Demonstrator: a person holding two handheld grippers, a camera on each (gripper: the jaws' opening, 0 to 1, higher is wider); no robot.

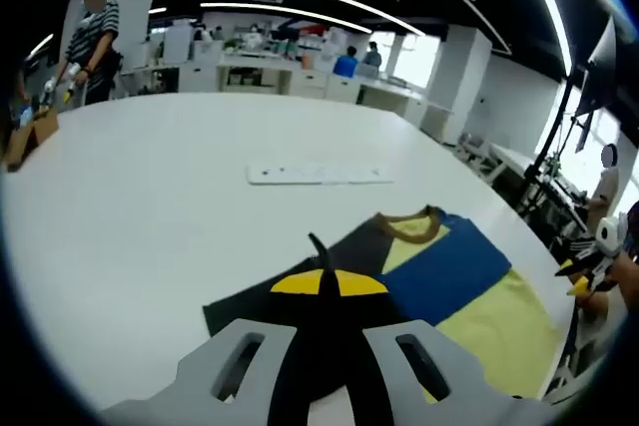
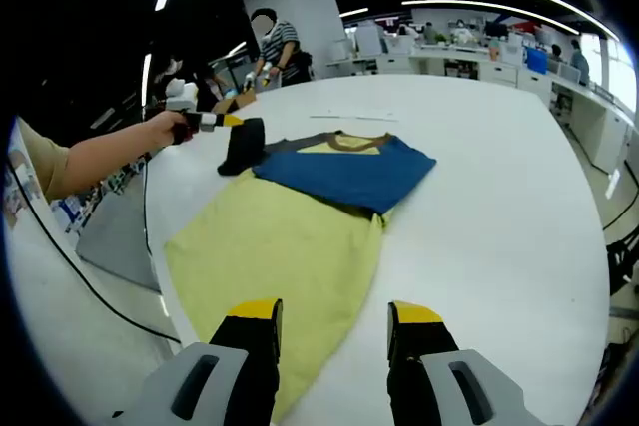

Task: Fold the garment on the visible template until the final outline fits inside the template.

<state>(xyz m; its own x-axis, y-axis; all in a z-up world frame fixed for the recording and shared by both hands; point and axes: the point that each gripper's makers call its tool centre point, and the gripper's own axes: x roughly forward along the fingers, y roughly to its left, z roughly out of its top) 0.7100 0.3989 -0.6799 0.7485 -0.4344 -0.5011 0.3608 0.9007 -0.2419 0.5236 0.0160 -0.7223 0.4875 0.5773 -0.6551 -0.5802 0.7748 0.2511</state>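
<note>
Opposed low views, shared garment [image 1: 449, 276]

In the left gripper view the white counter [image 1: 150, 207] lies bare across the left and centre of the frame, broken by a flat white strip [image 1: 319, 174] just above centre. In the right gripper view the garment [image 2: 300, 216] covers the centre-left, the left claw [image 2: 232, 121] pinching its dark sleeve [image 2: 243, 147] at upper left. The counter's right half is open, the space between the right claw [image 2: 332, 311] tips unblocked.
</note>
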